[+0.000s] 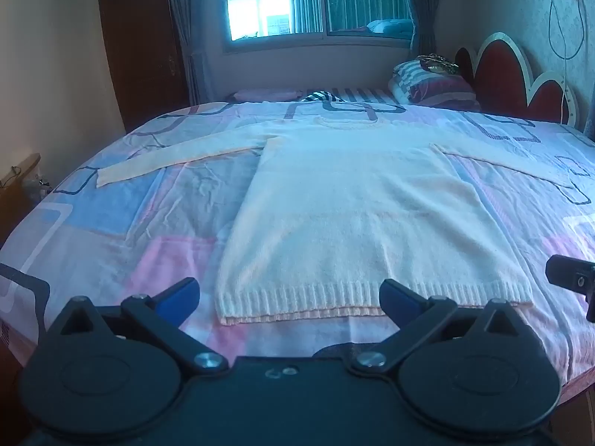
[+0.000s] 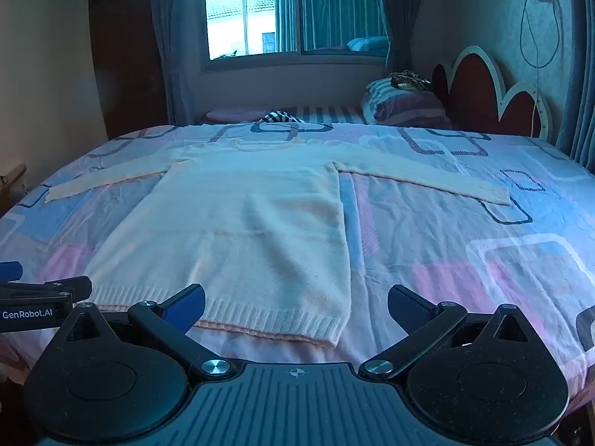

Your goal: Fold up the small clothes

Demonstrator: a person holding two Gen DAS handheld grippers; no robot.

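A cream knitted sweater (image 1: 357, 208) lies flat on the bed, neck away from me, both sleeves spread out sideways. Its ribbed hem (image 1: 334, 301) is nearest. My left gripper (image 1: 290, 297) hovers open just in front of the hem, nothing between its blue pads. In the right wrist view the same sweater (image 2: 241, 230) sits left of centre, and my right gripper (image 2: 297, 304) is open above the hem's right corner (image 2: 327, 330), holding nothing. Part of the right gripper (image 1: 572, 278) shows at the edge of the left wrist view.
The bed carries a pink and blue patterned sheet (image 1: 111, 215). Striped pillows (image 1: 431, 85) and a red scalloped headboard (image 1: 520, 81) stand at the far right. A window (image 1: 316, 0) with curtains faces me; a dark wardrobe (image 1: 141, 44) is at the left.
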